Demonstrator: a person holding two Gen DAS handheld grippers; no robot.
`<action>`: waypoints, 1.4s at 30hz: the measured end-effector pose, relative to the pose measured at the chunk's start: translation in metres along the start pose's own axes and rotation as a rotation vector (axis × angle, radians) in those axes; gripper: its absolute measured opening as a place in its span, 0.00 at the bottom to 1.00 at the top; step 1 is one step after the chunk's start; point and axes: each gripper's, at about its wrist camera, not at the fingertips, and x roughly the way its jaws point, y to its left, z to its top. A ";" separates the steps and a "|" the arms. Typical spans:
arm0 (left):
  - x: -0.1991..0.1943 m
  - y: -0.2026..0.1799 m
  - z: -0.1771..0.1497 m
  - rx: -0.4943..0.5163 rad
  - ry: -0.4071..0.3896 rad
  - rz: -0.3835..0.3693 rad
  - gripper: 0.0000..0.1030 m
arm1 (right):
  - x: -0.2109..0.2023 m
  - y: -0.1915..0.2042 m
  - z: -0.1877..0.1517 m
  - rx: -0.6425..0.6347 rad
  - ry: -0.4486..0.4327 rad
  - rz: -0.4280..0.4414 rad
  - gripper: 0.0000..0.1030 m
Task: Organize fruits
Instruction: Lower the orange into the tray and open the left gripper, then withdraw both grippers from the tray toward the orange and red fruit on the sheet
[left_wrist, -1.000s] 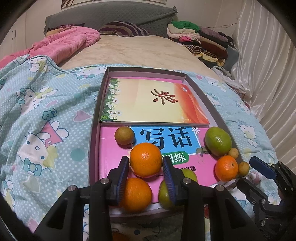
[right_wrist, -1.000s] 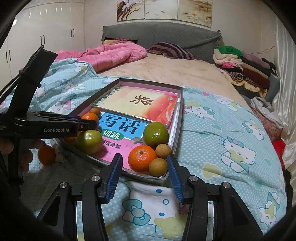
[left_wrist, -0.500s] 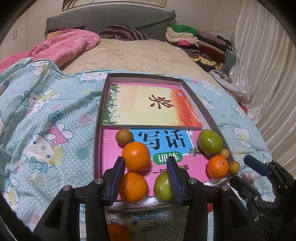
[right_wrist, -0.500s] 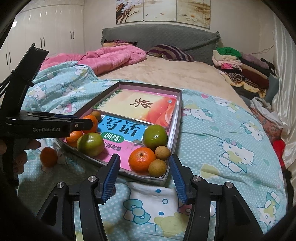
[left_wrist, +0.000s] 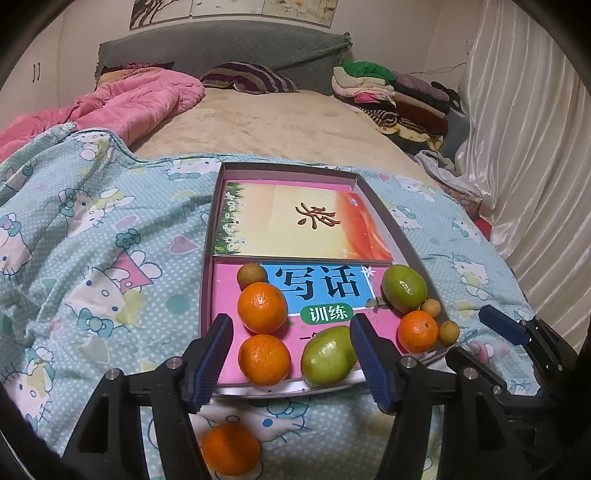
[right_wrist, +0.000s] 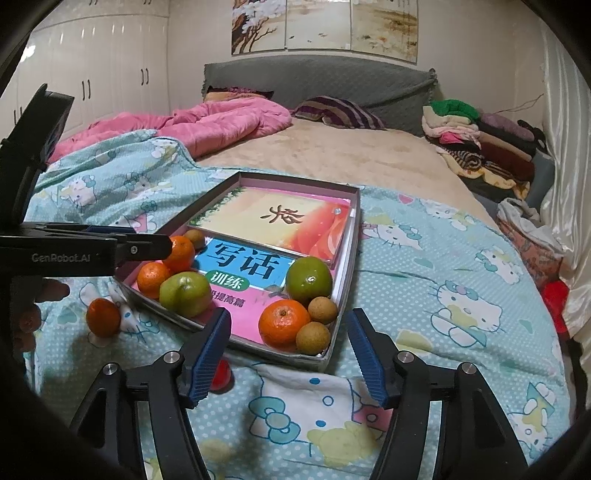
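The left gripper (left_wrist: 291, 360), with its blue-padded black jaws low in the left wrist frame, no longer clasps the round orange tangerine (left_wrist: 262, 307); its jaws have just been opening and nothing is pressed between them. That tangerine now sits free in the shallow grey cardboard box (left_wrist: 208, 258), above the gripper. The right gripper (right_wrist: 288, 354), at the bottom of its frame, has also just been opening, with nothing between its jaws.
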 end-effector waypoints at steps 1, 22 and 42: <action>-0.002 0.000 -0.001 0.001 -0.003 0.001 0.64 | -0.001 -0.001 0.000 0.000 -0.003 0.001 0.67; -0.038 -0.004 -0.014 0.002 -0.057 0.064 0.86 | -0.026 0.000 0.004 0.026 -0.078 0.034 0.71; -0.059 -0.003 -0.028 0.024 -0.070 0.084 0.88 | -0.050 0.006 0.002 0.036 -0.143 0.091 0.72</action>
